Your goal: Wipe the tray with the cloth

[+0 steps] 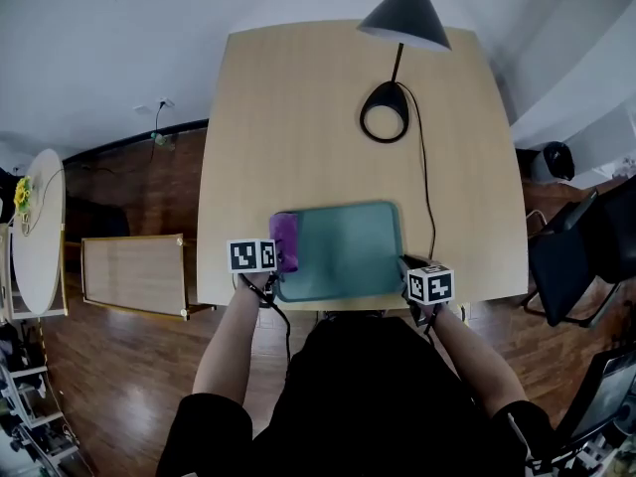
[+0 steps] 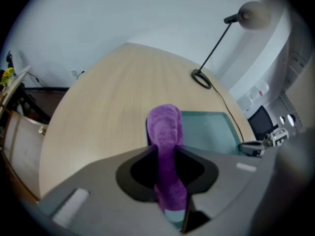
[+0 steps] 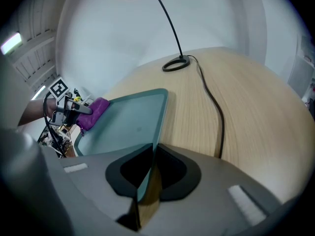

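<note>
One pale wooden surface [image 1: 298,117] carries everything here. One black lamp [image 1: 405,13] stands at its far side on a ring-shaped base. The lamp's one cable [image 1: 425,182] runs along the right side toward the near edge. One teal tray [image 1: 348,256] lies flat at the near edge, straight in front of the person, with its inside bare. Two claws are at the tray, one at each end. The right claw [image 3: 151,154] is pressed together on the tray's rim at the near right corner, and the thin edge runs in between its jaws. The left claw [image 2: 166,151] is at the tray's left end and pinches the one purple cloth [image 1: 285,238]. Its jaws are tight on the bunched fabric, which sticks out past the tips as a thick rounded roll. The cloth lies along the tray's left rim, with the teal floor just to its right and bare wood to its left. Whether it presses on the tray's floor cannot be told.
</note>
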{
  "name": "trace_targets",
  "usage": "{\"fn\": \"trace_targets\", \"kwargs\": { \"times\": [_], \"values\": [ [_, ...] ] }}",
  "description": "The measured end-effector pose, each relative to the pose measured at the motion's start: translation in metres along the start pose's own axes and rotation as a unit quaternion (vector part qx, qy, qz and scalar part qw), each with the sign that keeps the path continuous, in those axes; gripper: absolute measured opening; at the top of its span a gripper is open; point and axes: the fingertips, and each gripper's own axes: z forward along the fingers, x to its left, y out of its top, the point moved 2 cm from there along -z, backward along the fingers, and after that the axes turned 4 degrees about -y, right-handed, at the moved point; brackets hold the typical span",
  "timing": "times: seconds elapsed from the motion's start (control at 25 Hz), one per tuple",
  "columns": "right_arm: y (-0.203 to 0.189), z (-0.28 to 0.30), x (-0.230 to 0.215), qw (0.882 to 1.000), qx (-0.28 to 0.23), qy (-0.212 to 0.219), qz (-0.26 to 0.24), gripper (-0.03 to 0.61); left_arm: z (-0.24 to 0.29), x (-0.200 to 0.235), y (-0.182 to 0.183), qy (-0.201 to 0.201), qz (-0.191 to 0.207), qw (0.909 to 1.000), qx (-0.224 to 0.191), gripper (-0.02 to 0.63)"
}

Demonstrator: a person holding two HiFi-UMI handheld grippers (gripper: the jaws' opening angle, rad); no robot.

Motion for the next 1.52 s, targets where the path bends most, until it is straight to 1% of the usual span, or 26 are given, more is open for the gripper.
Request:
{"fn": "trace_targets", "kwargs": {
  "times": [0.16, 0.28, 0.4, 0.52, 0.68, 0.84, 0.96, 1.12, 1.36, 1.44, 1.52],
  "values": [
    [0.002, 0.0, 0.004, 1.0, -0.001, -0.003, -0.002, 0.034, -0.017, 0.017, 0.002, 0.031, 0.022, 0.9992, -0.011, 0.109],
    [0.003, 0.0, 0.005, 1.0, -0.004, -0.005, -0.003, 0.034, -0.014, 0.013, 0.0, 0.042, 0.044, 0.9982, -0.002, 0.109],
    [0.003, 0.0, 0.005, 1.0, -0.006, -0.005, -0.001, 0.034, -0.001, -0.003, -0.002, 0.029, 0.059, 0.9977, 0.018, 0.109],
    [0.004, 0.0, 0.005, 1.0, -0.007, -0.006, 0.0, 0.034, 0.019, -0.031, -0.005, 0.005, 0.073, 0.9966, 0.04, 0.109],
    [0.005, 0.0, 0.007, 1.0, -0.01, -0.006, 0.003, 0.034, 0.048, -0.08, -0.003, -0.027, 0.112, 0.9915, 0.061, 0.109],
    [0.004, -0.001, 0.006, 1.0, -0.014, -0.006, 0.008, 0.032, 0.076, -0.135, 0.002, -0.06, 0.146, 0.9842, 0.081, 0.109],
    [0.004, 0.0, 0.008, 1.0, -0.016, -0.004, 0.008, 0.032, 0.092, -0.17, 0.003, -0.084, 0.175, 0.9762, 0.097, 0.109],
    [0.002, -0.001, 0.012, 1.0, -0.018, -0.002, 0.01, 0.032, 0.105, -0.209, -0.004, -0.115, 0.201, 0.9663, 0.112, 0.109],
    [0.001, -0.002, 0.013, 1.0, -0.021, 0.0, 0.01, 0.032, 0.116, -0.245, -0.017, -0.145, 0.234, 0.9525, 0.13, 0.11],
    [0.001, -0.002, 0.012, 1.0, -0.02, 0.0, 0.008, 0.032, 0.118, -0.253, -0.021, -0.147, 0.26, 0.9452, 0.132, 0.11],
    [0.002, -0.001, 0.012, 1.0, -0.019, 0.0, 0.005, 0.032, 0.12, -0.255, -0.022, -0.137, 0.296, 0.9375, 0.121, 0.11]
  ]
}}
